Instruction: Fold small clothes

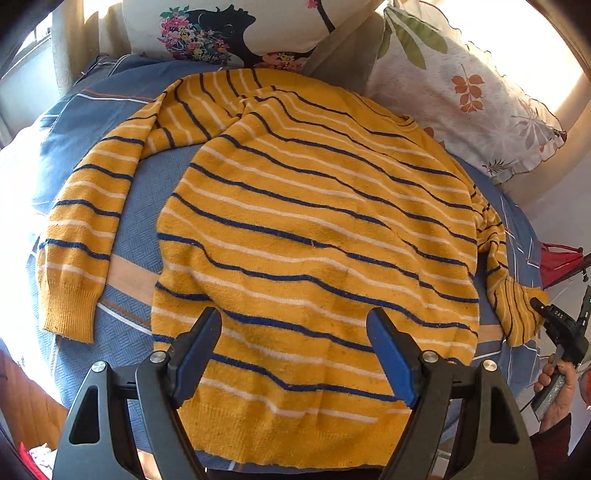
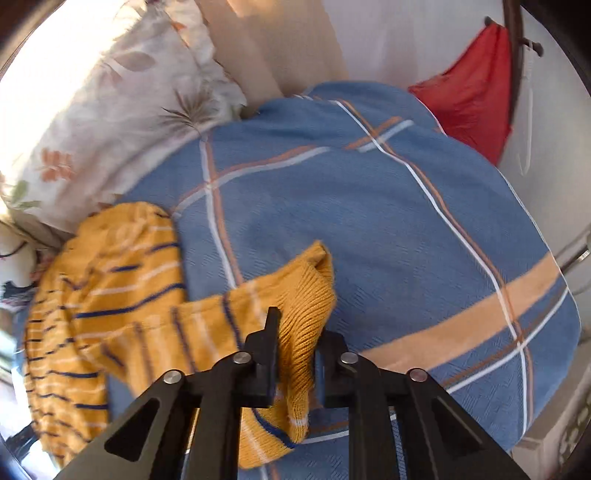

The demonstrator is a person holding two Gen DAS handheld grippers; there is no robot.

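Observation:
A yellow sweater (image 1: 314, 229) with navy and white stripes lies spread flat on a blue plaid blanket (image 1: 122, 96). One sleeve (image 1: 85, 229) stretches out at the left. My left gripper (image 1: 295, 321) hovers open over the hem, with nothing between its fingers. At the right edge of the left wrist view, my right gripper (image 1: 539, 306) pinches the other sleeve. In the right wrist view, my right gripper (image 2: 295, 332) is shut on that sleeve's ribbed cuff (image 2: 303, 291), which is lifted off the blanket (image 2: 369, 203). The sweater body (image 2: 110, 277) lies bunched to its left.
A leaf-print pillow (image 1: 461, 92) and a floral pillow (image 1: 221, 29) lean at the head of the bed. A red cloth (image 2: 469, 99) hangs on a rack past the blanket's far corner. A person's hand (image 1: 557, 391) grips the right gripper's handle.

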